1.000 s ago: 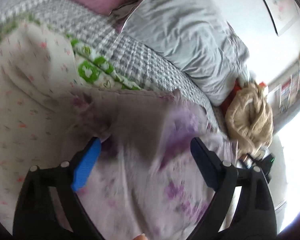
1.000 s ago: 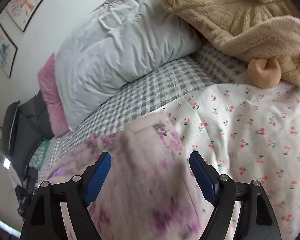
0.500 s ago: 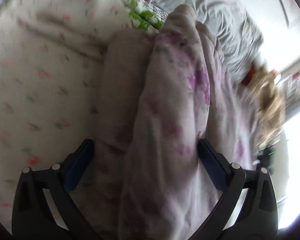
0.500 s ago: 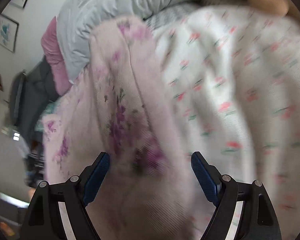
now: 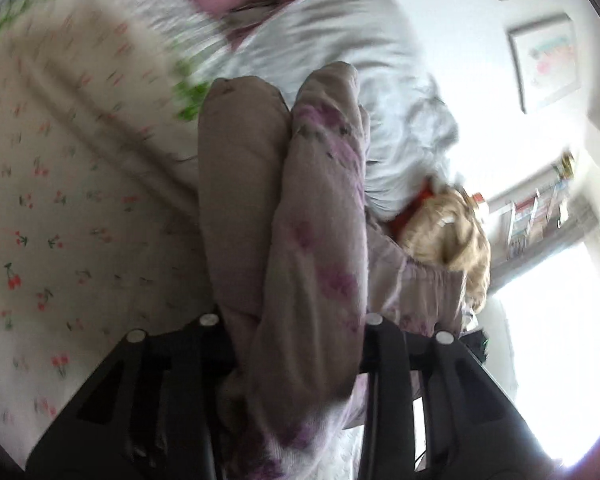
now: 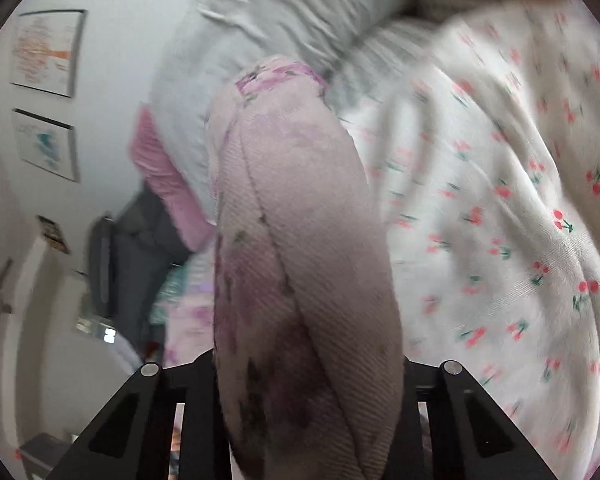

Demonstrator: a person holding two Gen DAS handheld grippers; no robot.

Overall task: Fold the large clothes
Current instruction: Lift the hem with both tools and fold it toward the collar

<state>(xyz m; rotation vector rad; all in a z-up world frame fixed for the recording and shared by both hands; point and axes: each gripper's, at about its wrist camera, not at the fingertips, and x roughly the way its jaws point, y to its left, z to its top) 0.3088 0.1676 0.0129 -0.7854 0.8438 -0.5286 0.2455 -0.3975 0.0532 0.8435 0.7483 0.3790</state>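
Note:
A pale pink garment with purple flowers [image 5: 316,240] is bunched thick between the fingers of my left gripper [image 5: 296,328], which is shut on it and holds it above the bed. The same garment [image 6: 304,240] fills the jaws of my right gripper [image 6: 308,364], which is also shut on it. The cloth hides the blue pads of both grippers. In the left wrist view the garment trails off to the right toward the bed's edge.
A white cherry-print sheet [image 5: 60,220] [image 6: 500,220] covers the bed. A grey duvet [image 5: 340,48] [image 6: 268,20], a pink pillow [image 6: 164,176] and a tan fleece blanket [image 5: 452,232] lie at the head. Framed pictures [image 6: 44,52] hang on the wall.
Both grippers have closed on the flowered garment, which lay between open jaws one second ago. The garment has risen off the sheet and both views have tilted.

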